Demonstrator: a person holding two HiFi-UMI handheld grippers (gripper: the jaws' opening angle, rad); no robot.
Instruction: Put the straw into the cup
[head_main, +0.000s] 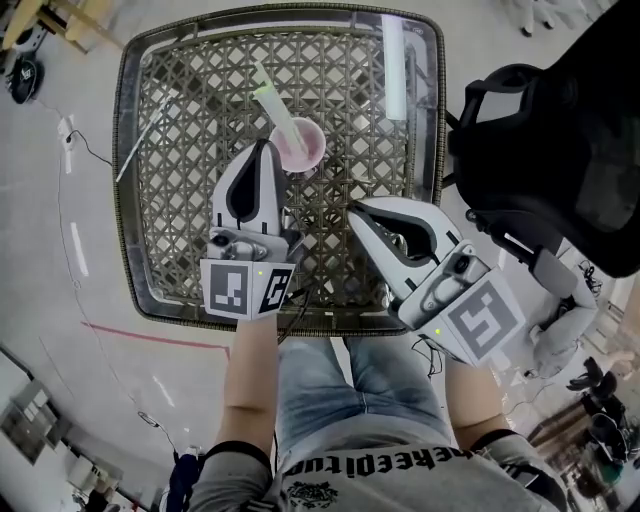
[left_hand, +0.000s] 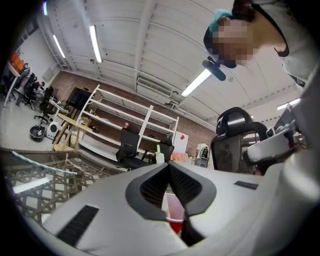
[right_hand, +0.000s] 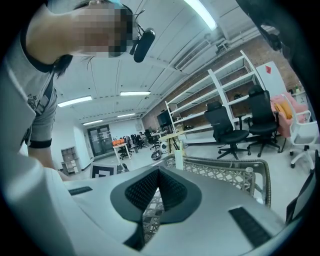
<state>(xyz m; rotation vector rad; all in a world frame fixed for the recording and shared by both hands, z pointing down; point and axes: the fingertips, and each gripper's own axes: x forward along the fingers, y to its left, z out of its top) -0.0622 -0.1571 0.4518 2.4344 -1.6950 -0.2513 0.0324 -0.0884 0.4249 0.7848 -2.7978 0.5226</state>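
Note:
A pink cup (head_main: 303, 150) stands near the middle of the wicker table (head_main: 180, 250). A pale green straw (head_main: 273, 108) stands in it, leaning to the far left. My left gripper (head_main: 264, 146) is shut and empty, its tips just left of the cup. In the left gripper view the cup (left_hand: 173, 214) shows through the gap below the closed tips (left_hand: 169, 165), and the straw's top (left_hand: 160, 153) peeks above them. My right gripper (head_main: 352, 209) is shut and empty, low over the table to the cup's near right; its tips (right_hand: 159, 170) point across the wicker top (right_hand: 220, 172).
A second thin straw (head_main: 148, 135) lies on the table's far left. A white wrapped tube (head_main: 394, 62) lies at the far right of the glass top. A black office chair (head_main: 560, 130) stands right of the table. The person's knees are at the near edge.

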